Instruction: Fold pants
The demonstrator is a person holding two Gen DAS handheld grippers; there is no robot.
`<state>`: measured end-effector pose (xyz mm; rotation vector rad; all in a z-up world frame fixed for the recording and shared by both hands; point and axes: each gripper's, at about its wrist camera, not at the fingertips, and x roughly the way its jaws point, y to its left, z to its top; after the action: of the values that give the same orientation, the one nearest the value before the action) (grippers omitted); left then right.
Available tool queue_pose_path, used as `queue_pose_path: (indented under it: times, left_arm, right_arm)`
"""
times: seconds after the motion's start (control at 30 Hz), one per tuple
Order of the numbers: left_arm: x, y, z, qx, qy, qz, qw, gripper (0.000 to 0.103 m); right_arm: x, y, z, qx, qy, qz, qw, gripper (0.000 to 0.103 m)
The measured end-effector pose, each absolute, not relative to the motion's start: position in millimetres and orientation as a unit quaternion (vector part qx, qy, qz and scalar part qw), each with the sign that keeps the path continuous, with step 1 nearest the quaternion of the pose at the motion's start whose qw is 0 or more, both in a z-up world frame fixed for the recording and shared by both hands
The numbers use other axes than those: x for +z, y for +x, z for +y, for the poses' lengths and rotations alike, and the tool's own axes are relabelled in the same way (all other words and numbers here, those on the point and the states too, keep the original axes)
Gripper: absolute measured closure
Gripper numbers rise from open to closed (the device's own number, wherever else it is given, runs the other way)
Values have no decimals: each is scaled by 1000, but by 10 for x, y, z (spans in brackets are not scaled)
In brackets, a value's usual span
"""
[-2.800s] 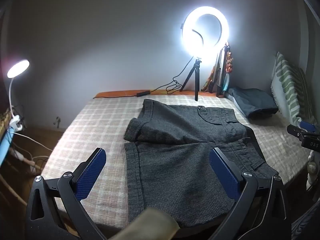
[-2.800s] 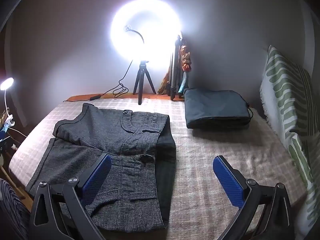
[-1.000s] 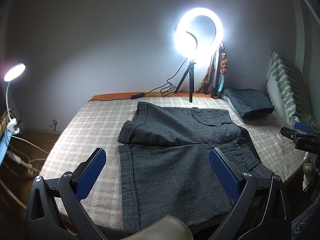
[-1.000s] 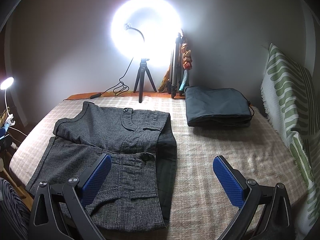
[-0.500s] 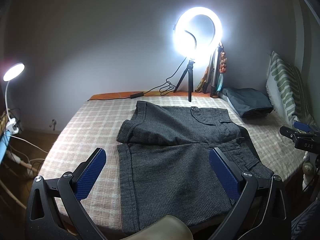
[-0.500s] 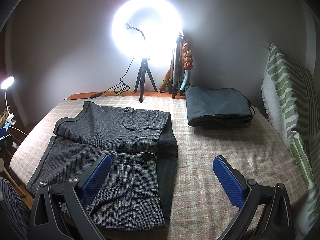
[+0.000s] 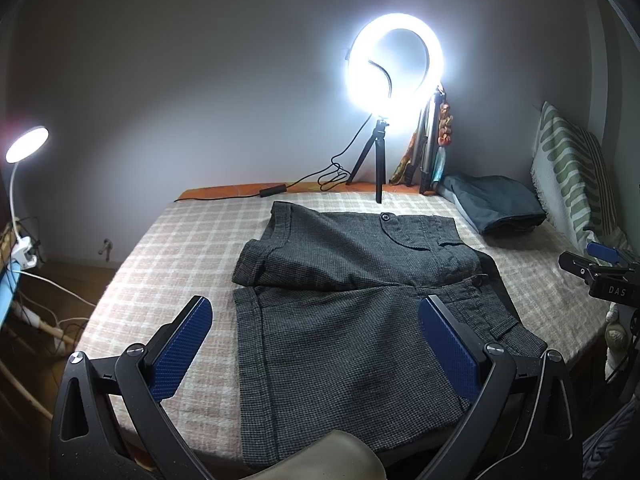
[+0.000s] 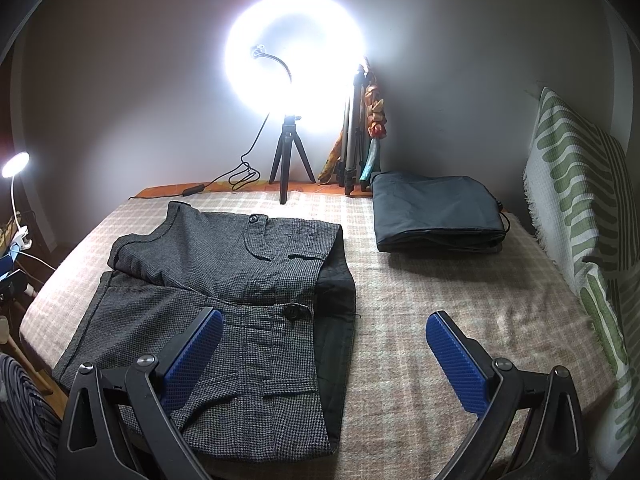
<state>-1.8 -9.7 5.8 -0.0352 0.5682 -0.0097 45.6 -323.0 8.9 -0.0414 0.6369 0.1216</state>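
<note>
We hold both the left tongs (image 7: 314,346) and right tongs (image 8: 324,354) apart, gripping nothing. The grey pants (image 7: 352,304) lie mid-frame on the bed (image 7: 180,256); a folded dark garment (image 8: 436,216) sits upper right, near the ring light (image 8: 294,60).

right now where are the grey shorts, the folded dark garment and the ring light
grey shorts (image 8: 224,280): right wrist view, on the upper leg panel.
folded dark garment (image 8: 436,208): right wrist view, middle of its top face.
ring light (image 7: 434,60): left wrist view, on the glowing ring's right side.
</note>
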Motion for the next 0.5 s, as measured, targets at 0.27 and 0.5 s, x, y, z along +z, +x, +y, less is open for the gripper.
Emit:
queue_pose_path:
  times: [0.27, 0.5]
  left_arm:
    - [40, -33, -120, -6, -13, 281, 960, 1]
    - [-55, -16, -109, -18, 3, 295, 955, 1]
  right_arm:
    - [92, 454, -3221, 60, -20, 314, 947, 0]
    - [70, 440, -3199, 67, -25, 314, 947, 0]
